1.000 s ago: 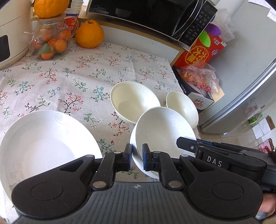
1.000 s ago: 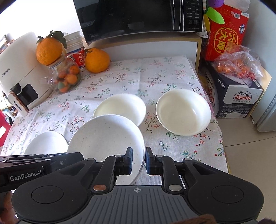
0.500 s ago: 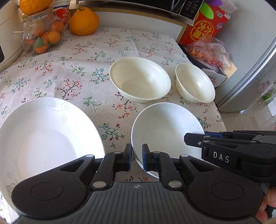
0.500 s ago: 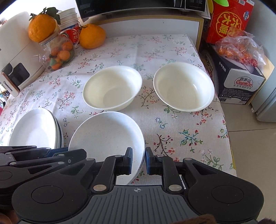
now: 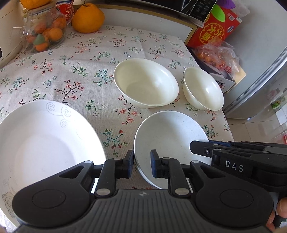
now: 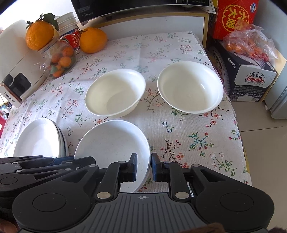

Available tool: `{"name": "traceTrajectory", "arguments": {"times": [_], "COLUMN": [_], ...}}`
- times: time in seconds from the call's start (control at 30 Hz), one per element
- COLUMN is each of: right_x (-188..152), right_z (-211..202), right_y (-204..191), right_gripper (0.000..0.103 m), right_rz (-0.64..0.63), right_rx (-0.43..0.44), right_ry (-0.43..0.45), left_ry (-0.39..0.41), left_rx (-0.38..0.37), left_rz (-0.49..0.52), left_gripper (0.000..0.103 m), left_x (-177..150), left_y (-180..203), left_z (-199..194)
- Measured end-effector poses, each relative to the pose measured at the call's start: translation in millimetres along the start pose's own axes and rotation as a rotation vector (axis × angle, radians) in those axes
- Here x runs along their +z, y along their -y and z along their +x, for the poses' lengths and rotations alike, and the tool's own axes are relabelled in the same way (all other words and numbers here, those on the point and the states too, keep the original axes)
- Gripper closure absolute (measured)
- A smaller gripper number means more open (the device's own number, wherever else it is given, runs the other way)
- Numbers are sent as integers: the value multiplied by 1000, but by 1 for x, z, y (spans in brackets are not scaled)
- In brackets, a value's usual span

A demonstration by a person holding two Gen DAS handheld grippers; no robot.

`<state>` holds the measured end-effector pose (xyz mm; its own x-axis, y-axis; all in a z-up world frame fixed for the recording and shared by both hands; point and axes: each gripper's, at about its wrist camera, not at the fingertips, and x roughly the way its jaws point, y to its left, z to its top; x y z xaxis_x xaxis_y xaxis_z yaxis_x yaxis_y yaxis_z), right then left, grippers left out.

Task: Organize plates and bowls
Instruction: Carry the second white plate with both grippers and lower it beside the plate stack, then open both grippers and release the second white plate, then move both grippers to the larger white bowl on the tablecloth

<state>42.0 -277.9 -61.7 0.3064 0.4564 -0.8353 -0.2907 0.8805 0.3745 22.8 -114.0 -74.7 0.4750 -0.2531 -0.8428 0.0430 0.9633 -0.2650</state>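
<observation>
Sitting at the near left of the floral tablecloth (image 6: 172,46), a stack of white plates (image 6: 37,141) lies just beside the speckled plate (image 6: 111,141), whose near rim runs between the slightly parted fingers of both the left gripper (image 5: 142,165) and the right gripper (image 6: 144,167), though whether either pad presses it I cannot tell. Beyond the speckled plate stand a middle bowl (image 6: 114,93) and a right bowl (image 6: 190,87), apart from each other, the latter near the table's right edge. Farther back at the left, a jar of small fruit (image 6: 59,61) and a large orange (image 6: 93,42) crowd the far corner under the microwave (image 6: 143,7), while a red carton (image 6: 233,19) and a bag of oranges (image 6: 251,43) sit off the table at the right.
</observation>
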Motion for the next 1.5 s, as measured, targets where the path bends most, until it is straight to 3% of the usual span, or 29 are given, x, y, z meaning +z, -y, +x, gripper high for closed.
{"name": "traceTrajectory", "arguments": {"times": [0.4, 0.57, 0.73, 1.13, 1.3, 1.5], "right_x": [17, 23, 29, 38, 41, 45], "right_z": [-10, -17, -15, -14, -13, -11], "right_y": [12, 18, 23, 29, 30, 28], "right_gripper": [74, 55, 38, 32, 21, 11], "right_rz": [92, 146, 198, 271, 270, 279], "right_rx": [7, 9, 7, 18, -5, -11], "right_ry": [76, 134, 152, 178, 185, 193], "left_ry": [19, 37, 78, 107, 111, 106], "left_rx": [-37, -57, -33, -18, 12, 49], "left_rz": [-71, -102, -122, -116, -99, -120], "left_gripper": [73, 71, 61, 44, 35, 31], "left_x": [12, 20, 35, 57, 64, 75], "left_y": [-9, -14, -20, -30, -35, -47], "left_z": [-9, -16, -20, -21, -17, -8]}}
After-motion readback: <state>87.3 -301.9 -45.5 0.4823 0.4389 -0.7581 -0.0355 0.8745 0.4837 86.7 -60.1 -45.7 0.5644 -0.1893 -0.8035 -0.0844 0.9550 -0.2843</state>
